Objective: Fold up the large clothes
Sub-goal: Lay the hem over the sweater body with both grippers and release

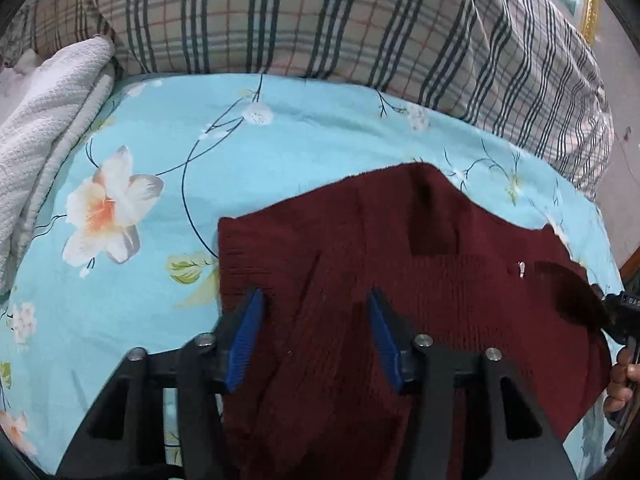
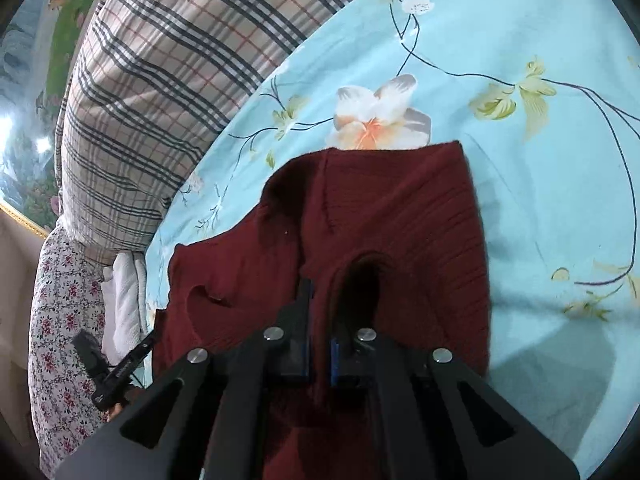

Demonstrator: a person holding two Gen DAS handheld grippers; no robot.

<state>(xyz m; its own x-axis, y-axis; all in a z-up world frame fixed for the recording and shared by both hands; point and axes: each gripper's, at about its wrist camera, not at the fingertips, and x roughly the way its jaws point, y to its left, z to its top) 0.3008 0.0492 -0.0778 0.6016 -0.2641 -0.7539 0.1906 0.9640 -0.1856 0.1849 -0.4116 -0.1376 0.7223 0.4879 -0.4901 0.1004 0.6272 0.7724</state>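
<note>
The maroon knit sweater (image 1: 400,280) lies partly folded on the floral bedsheet (image 1: 168,152), ribbed fabric doubled over itself with a dark opening showing in the right wrist view — probably a sleeve or neck, though I cannot tell which. The right hand-held gripper (image 2: 320,332) has its jaws pinched nearly together on a raised ridge of the knit beside that opening, likely to carry that fold across. The left hand-held gripper (image 1: 316,332) stands wide apart, blue pads (image 1: 246,340) straddling the fabric without clamping it — seemingly placed to take hold of, or steady, the near edge. Behind the sweater a plaid quilt (image 1: 320,20) is heaped along the bed's far side, and a white knitted blanket (image 1: 52,100) lies bunched at the left.
</note>
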